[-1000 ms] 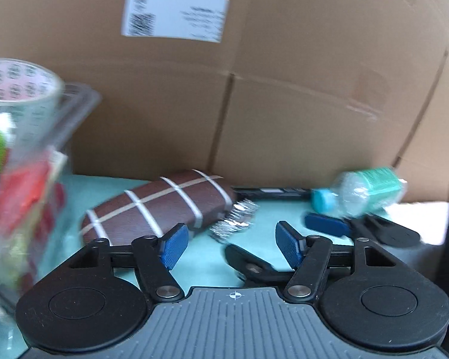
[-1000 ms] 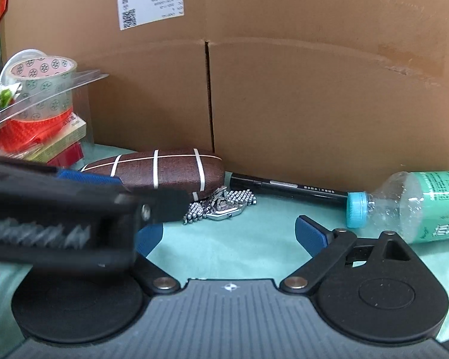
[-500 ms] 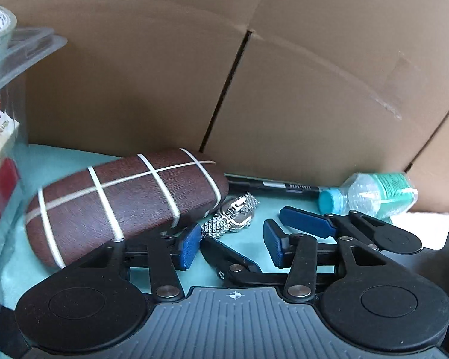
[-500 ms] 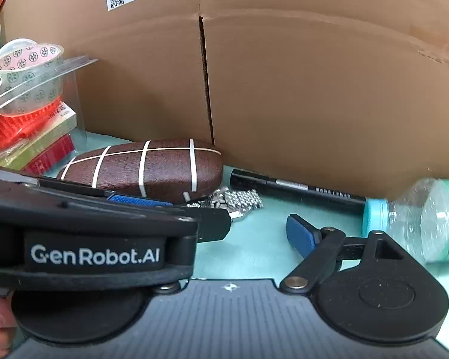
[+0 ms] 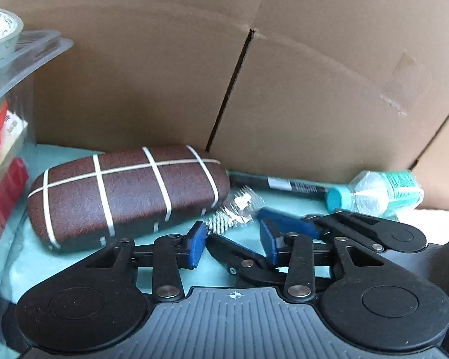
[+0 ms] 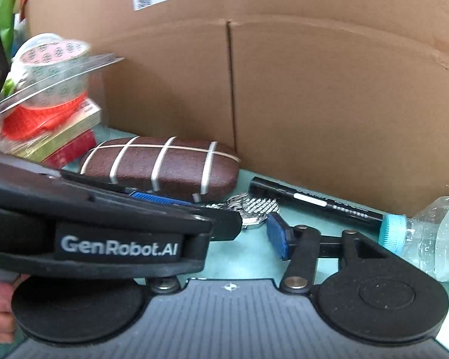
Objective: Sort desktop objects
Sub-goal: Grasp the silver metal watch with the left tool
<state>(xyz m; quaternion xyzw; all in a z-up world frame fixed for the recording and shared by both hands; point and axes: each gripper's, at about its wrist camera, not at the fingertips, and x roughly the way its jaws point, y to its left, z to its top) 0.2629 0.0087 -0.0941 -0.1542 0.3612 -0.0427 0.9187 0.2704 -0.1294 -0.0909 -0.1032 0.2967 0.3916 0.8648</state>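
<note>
A brown glasses case [image 5: 125, 194] with white stripes lies on the teal mat; it also shows in the right wrist view [image 6: 161, 164]. A silver metal watch [image 5: 236, 212] lies just right of it, seen too in the right wrist view [image 6: 251, 209]. My left gripper [image 5: 233, 242] is open, low over the mat, just short of the watch. My right gripper [image 6: 242, 230] is open beside it, its right finger [image 6: 280, 237] near the watch; its left finger is hidden behind the left gripper's body [image 6: 104, 227].
A black marker [image 6: 317, 203] and a clear bottle with a teal cap [image 6: 428, 239] lie to the right. A clear bin [image 6: 45, 104] with tape rolls and boxes stands at left. A cardboard wall [image 5: 254, 74] closes the back.
Both grippers have moved forward and lower toward the watch and the glasses case. The left gripper's jaws have narrowed a little. The left gripper now crosses the right view.
</note>
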